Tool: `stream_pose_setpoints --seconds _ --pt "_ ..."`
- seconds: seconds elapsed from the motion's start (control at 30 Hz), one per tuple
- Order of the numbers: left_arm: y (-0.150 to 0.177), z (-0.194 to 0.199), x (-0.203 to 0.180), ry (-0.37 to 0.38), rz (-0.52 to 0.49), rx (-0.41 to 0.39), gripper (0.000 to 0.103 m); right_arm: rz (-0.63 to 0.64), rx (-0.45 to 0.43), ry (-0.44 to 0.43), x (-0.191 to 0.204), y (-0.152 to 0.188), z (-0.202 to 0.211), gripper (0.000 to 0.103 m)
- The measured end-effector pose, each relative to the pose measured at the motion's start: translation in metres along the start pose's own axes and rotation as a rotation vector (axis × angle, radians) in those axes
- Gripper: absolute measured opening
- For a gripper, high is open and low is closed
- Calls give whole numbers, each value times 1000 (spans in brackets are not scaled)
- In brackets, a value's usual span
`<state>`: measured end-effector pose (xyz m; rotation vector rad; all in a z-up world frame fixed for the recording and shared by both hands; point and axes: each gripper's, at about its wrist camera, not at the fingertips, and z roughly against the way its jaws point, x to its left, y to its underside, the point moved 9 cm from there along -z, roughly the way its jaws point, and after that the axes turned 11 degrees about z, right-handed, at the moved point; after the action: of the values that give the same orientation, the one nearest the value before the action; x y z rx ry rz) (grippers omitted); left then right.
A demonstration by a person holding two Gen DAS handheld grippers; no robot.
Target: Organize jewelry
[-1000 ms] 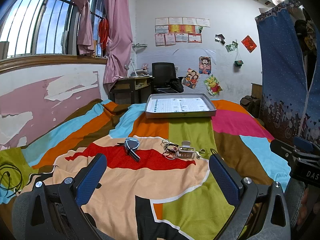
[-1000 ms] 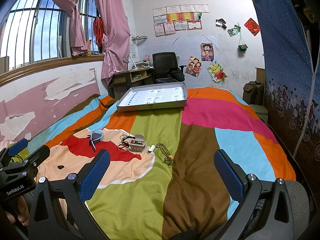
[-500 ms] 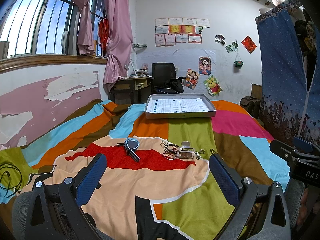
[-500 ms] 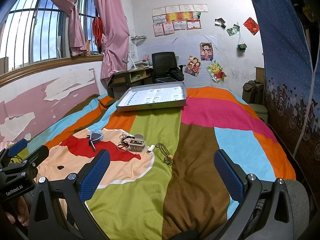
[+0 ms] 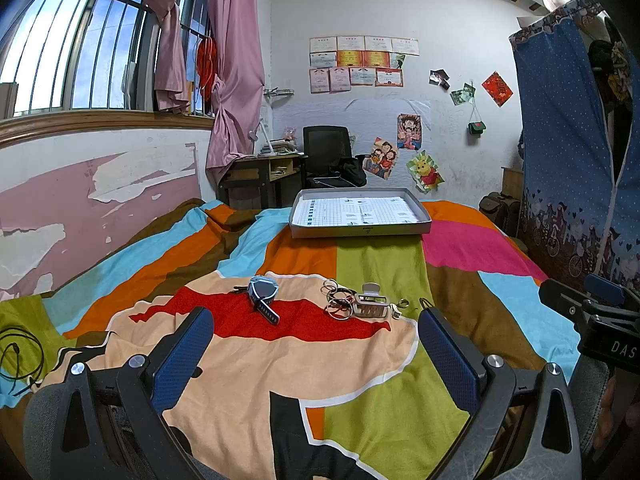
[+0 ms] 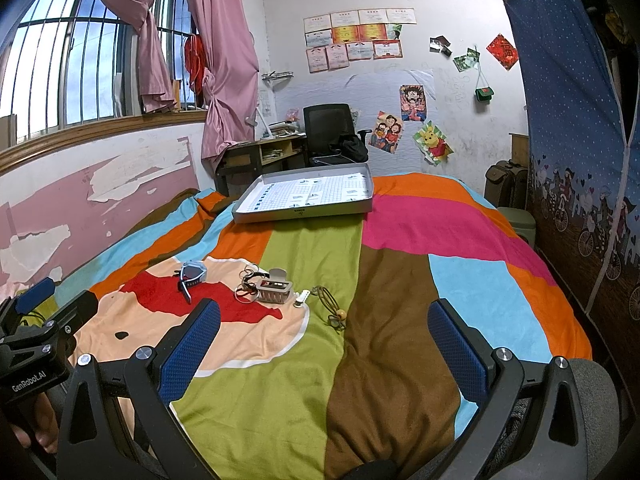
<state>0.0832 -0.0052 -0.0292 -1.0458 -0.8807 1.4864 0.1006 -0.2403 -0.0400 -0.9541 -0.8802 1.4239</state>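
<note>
Jewelry sits in a loose row on the bedspread (image 5: 248, 364), ahead of both my claws and untouched. My left claw (image 5: 316, 334) is spread wide, nothing between its blue pads (image 5: 182, 356), hovering low over the bed. Just beyond its tips and a little left of centre I've got the watch (image 5: 262, 294), strap trailing back toward me. To the right of that, still inside the span of the fingers, the rings (image 5: 336, 300) lie in a tangle touching the hair clip (image 5: 370, 306), with a small clasp (image 5: 396, 312) just beside the clip.

On the other side, my right claw (image 6: 326, 330) is also fully spread and carrying nothing. From here the pile sits ahead and off to the left: watch (image 6: 192, 274) beyond the left finger, rings (image 6: 248, 284) and hair clip (image 6: 274, 288) touching each other, clasp (image 6: 302, 296) next along, and a cord with a bead (image 6: 334, 306) almost dead centre between the fingers, nearest of the lot.

Far ahead of both claws, well apart from the pile, the tray (image 5: 360, 230) rests at the far end of the bed, its gridded floor bare. I can see each claw from the other's camera, out at the frame edge.
</note>
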Motion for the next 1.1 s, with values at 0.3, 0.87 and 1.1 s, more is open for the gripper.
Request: stream_pose_setpoints --seconds 0.3,0.87,1.1 --pt "0 0 0 0 0 0 103 -1 0 -1 0 -1 -1 102" --pt "3 2 -4 -4 6 15 103 -4 9 -3 2 1 -5 102" --pt "6 -15 11 -1 62 89 103 -15 36 6 9 9 -15 102"
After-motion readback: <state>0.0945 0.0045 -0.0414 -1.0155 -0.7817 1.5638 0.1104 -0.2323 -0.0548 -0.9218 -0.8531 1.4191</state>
